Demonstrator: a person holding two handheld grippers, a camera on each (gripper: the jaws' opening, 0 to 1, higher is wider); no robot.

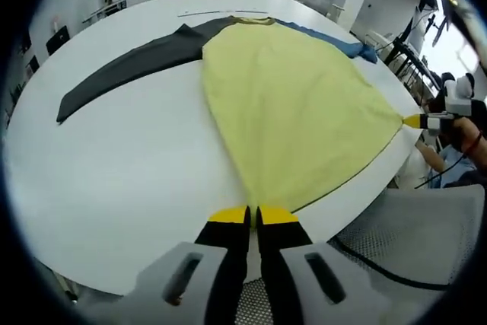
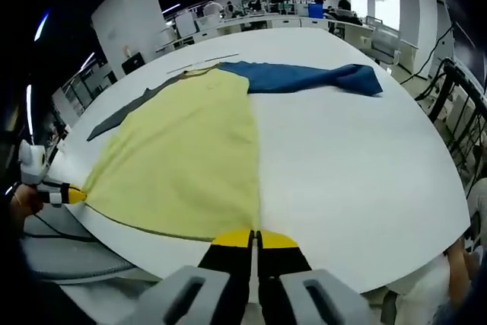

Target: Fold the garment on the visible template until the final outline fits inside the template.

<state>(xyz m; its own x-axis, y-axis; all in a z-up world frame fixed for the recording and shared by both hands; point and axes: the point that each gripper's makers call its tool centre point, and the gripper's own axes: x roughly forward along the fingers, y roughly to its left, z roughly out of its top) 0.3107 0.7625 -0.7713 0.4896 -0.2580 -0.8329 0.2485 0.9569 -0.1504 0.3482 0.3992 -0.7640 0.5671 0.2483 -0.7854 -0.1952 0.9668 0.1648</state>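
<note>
Garment [image 1: 289, 104] lies spread flat on white table [image 1: 129, 165], yellow body, dark sleeve [image 1: 129, 66] one side, blue sleeve [image 2: 304, 78] the other. Left gripper [image 1: 253, 211] and right gripper [image 2: 254, 235] each clamped on a hem corner at table edge.

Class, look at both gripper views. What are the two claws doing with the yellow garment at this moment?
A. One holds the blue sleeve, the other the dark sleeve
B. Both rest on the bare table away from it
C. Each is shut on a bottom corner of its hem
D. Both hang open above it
C: the left claw and the right claw are each closed on a hem corner of the yellow garment, which is pulled taut between them on the white table.
</note>
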